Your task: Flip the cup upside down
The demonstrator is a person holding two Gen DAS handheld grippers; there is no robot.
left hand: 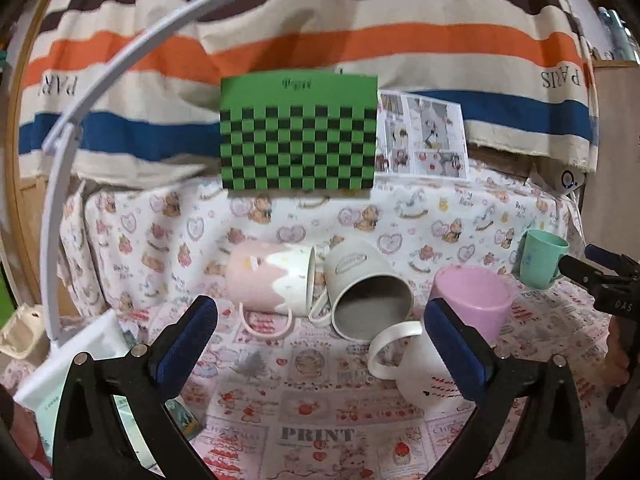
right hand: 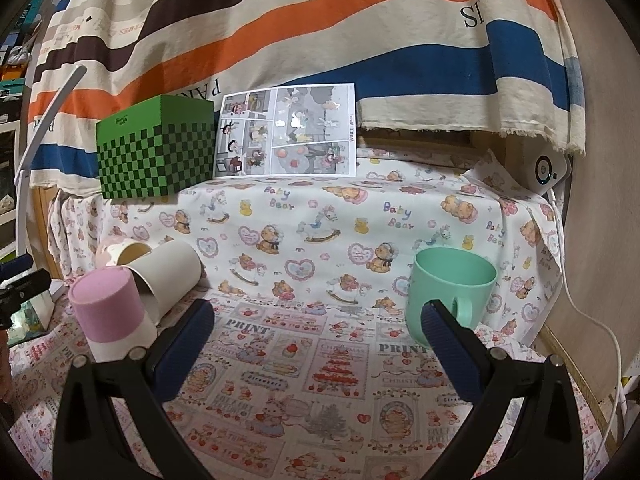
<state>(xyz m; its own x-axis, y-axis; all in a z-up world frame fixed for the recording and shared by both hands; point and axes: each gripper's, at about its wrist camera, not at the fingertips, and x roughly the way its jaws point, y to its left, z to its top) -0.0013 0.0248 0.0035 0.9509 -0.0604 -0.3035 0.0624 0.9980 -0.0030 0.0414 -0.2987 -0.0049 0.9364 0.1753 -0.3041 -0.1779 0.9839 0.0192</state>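
Observation:
In the left wrist view, a pink-and-white mug (left hand: pixel 268 276) and a grey mug (left hand: pixel 364 292) lie on their sides on the printed cloth. A pink-bottomed white mug (left hand: pixel 460 320) stands upside down just behind the right finger. A mint-green cup (left hand: pixel 540 258) stands upright at far right. My left gripper (left hand: pixel 320 320) is open and empty, in front of the lying mugs. In the right wrist view, the mint-green cup (right hand: pixel 452 292) stands upright just behind the right finger. My right gripper (right hand: pixel 318 320) is open and empty. The upside-down pink mug (right hand: pixel 110 312) stands at left.
A green checkered box (left hand: pixel 298 136) and a comic sheet (left hand: pixel 424 136) stand at the back against the striped cloth. A white lamp arm (left hand: pixel 72 152) curves up at left. A white device (right hand: pixel 548 172) and cable sit at far right. The right gripper (left hand: pixel 600 276) shows at the left view's edge.

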